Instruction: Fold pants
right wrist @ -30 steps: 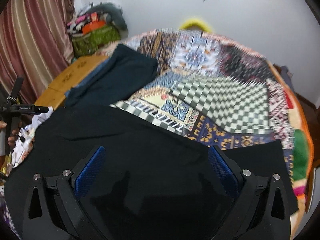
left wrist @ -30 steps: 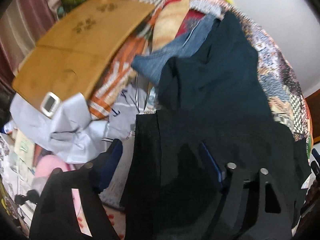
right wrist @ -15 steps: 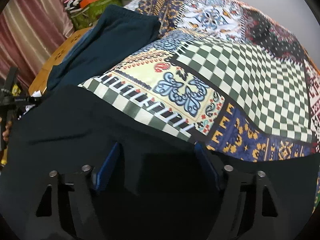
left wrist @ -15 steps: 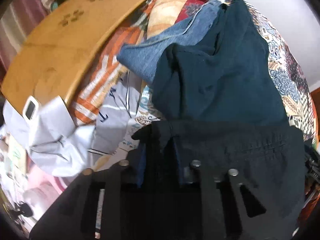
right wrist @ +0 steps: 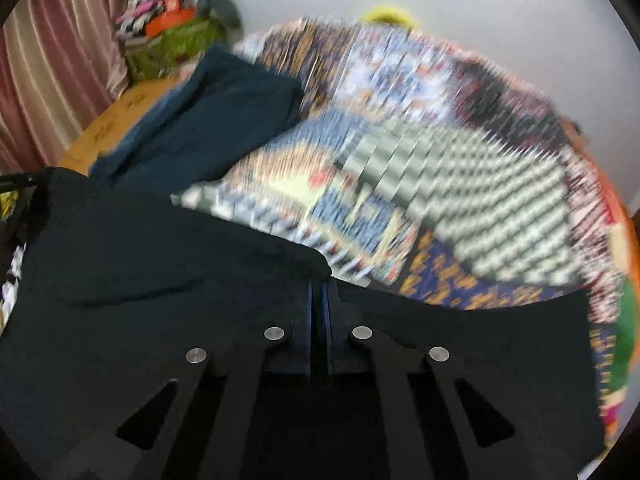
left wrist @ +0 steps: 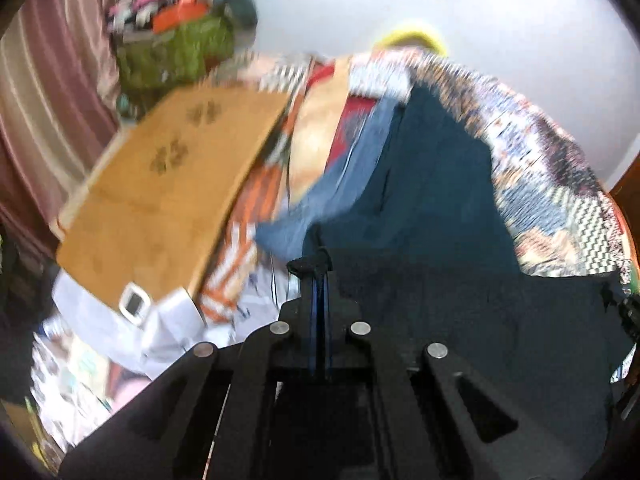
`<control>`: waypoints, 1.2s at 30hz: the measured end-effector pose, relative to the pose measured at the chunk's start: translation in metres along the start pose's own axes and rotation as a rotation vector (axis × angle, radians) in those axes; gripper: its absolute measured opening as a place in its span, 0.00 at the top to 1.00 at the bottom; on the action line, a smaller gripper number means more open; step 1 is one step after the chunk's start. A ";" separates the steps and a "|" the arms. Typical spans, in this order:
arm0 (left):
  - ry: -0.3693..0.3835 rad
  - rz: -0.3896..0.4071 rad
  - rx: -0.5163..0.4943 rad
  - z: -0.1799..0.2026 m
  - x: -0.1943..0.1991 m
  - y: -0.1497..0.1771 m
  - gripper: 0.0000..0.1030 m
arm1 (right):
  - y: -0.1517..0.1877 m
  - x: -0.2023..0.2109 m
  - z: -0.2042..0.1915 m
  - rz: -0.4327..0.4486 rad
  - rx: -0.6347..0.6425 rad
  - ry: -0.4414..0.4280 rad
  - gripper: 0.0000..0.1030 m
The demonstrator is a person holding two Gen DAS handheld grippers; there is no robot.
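Black pants (left wrist: 480, 320) lie spread across the near part of the patchwork bed. My left gripper (left wrist: 320, 280) is shut on a bunched corner of the pants at their left edge. My right gripper (right wrist: 319, 286) is shut on the far edge of the same pants (right wrist: 140, 264), near the middle of that edge. Both views are blurred by motion. A folded dark teal garment (left wrist: 432, 192) lies just beyond the pants; it also shows in the right wrist view (right wrist: 208, 120).
A patchwork quilt (right wrist: 460, 184) covers the bed. Blue jeans (left wrist: 344, 188) lie under the teal garment. A wooden lap board (left wrist: 168, 184) rests at the bed's left, with white cloth and a small device (left wrist: 134, 302) below it. A pile of bags (left wrist: 176, 40) and curtains stand by the wall.
Both grippers went from open to shut on the black pants' edge. Both have since lifted and tilted upward, so the views now show the wall.
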State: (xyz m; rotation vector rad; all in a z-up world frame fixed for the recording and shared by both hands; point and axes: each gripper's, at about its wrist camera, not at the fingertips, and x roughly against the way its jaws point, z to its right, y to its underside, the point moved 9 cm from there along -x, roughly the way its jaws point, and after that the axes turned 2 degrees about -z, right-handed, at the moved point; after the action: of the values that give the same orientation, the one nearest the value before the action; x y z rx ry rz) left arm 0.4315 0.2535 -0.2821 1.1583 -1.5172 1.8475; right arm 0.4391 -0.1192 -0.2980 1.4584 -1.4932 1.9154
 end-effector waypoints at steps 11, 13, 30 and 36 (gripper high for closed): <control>0.072 0.112 -0.001 0.000 0.089 0.009 0.99 | -0.027 0.129 -0.001 0.207 0.036 0.017 0.96; 0.087 0.111 0.013 -0.002 0.098 0.025 0.99 | -0.012 0.138 -0.008 0.208 0.049 0.019 0.96; 0.073 -0.024 0.115 -0.058 0.094 0.164 1.00 | 0.125 0.179 -0.080 0.167 0.076 -0.108 0.96; 0.058 -0.119 0.170 -0.072 0.068 0.212 1.00 | 0.161 0.166 -0.091 0.121 0.058 -0.130 0.96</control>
State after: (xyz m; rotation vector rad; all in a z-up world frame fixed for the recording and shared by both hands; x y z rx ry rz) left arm 0.2061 0.2553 -0.3428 1.2322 -1.2519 1.9413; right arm 0.2015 -0.1616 -0.2397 1.5787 -1.6302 1.9822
